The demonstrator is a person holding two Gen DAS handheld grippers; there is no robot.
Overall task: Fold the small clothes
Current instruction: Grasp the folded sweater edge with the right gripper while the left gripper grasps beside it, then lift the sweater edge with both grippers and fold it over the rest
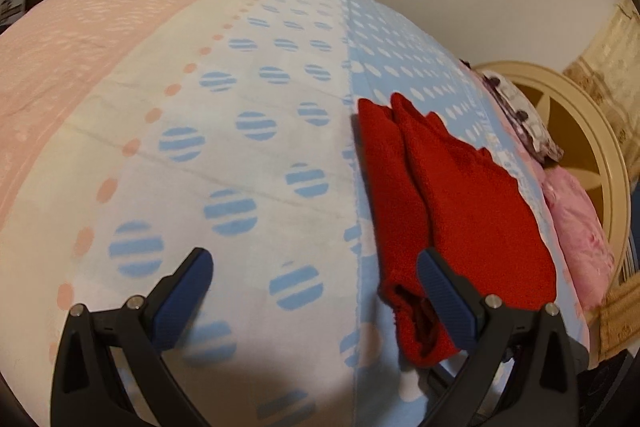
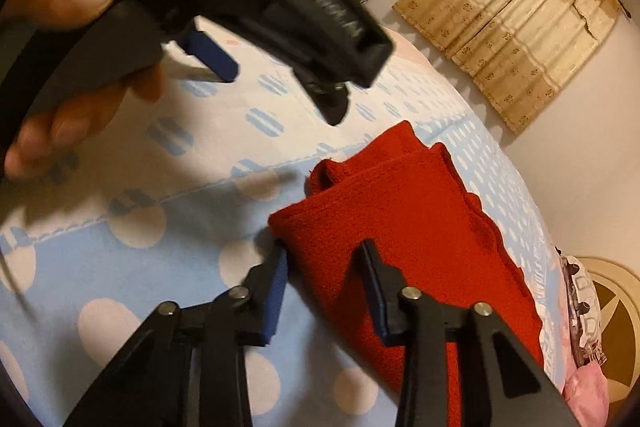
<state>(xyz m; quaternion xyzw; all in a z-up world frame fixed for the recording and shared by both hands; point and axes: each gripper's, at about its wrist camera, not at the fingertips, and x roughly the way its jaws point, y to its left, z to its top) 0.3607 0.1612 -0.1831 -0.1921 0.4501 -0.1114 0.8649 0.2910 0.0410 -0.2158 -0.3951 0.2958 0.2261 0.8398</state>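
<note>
Lying lengthwise on the right side of a dotted bedsheet (image 1: 248,163), a red garment (image 1: 452,195) looks partly folded, its layers stacked but edges uneven. The left gripper (image 1: 316,281) hovers spread wide, empty, at its near end. The right gripper (image 2: 326,269), jaws narrowed, straddles a near corner; whether the pads press the cloth cannot be told. Further folds seem to remain.

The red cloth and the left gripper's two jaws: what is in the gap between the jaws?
Only bare dotted bedsheet lies between the left gripper's open jaws in the left wrist view; the red cloth sits beside its right jaw.
</note>
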